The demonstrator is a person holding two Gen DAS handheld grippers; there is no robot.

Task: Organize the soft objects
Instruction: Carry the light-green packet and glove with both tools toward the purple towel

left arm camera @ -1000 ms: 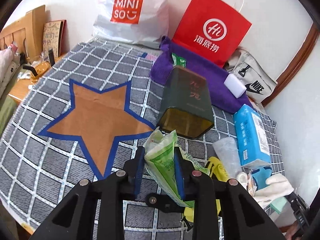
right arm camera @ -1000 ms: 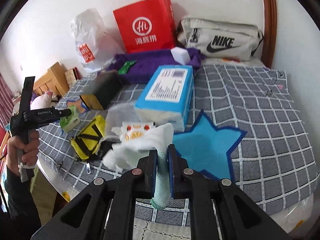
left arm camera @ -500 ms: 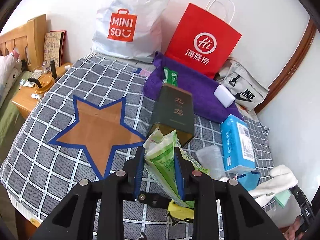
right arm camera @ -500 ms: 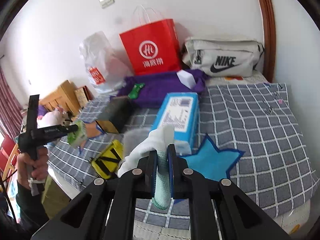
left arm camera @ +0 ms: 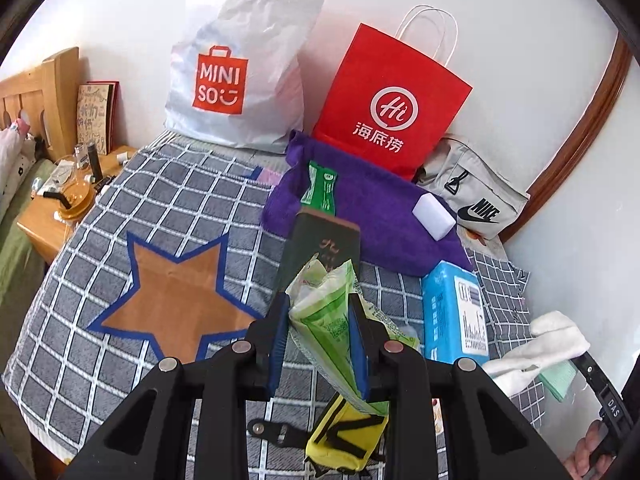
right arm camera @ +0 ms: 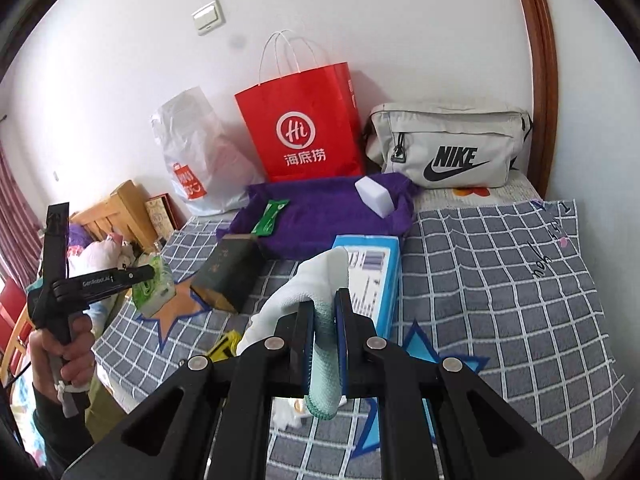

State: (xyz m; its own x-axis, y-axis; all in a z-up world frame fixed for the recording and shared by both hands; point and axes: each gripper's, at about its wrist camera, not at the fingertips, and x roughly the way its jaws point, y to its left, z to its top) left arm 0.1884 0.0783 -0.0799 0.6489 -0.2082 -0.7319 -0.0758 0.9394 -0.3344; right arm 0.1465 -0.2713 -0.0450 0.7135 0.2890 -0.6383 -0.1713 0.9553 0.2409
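Observation:
My left gripper (left arm camera: 319, 308) is shut on a green tissue pack (left arm camera: 328, 312), held up above the checked blanket (left arm camera: 160, 216); the right wrist view shows the same pack (right arm camera: 154, 288) at its left. My right gripper (right arm camera: 322, 308) is shut on a white glove with a mint cuff (right arm camera: 316, 276), and that glove (left arm camera: 548, 340) hangs at the right edge of the left wrist view. A purple towel (left arm camera: 372, 204) lies at the back with a green packet (left arm camera: 320, 188) and a white sponge (left arm camera: 434, 216) on it.
A dark tin box (left arm camera: 320, 248), a blue tissue box (left arm camera: 454, 312) and a yellow pouch (left arm camera: 346, 436) lie on the blanket. An orange star (left arm camera: 176, 300) and a blue star (right arm camera: 424, 360) mark it. Bags (left arm camera: 384, 108) and a grey waist pack (right arm camera: 448, 148) line the wall.
Both grippers have risen with their loads, so the bed looks smaller and lower. The green pack and the glove stay gripped.

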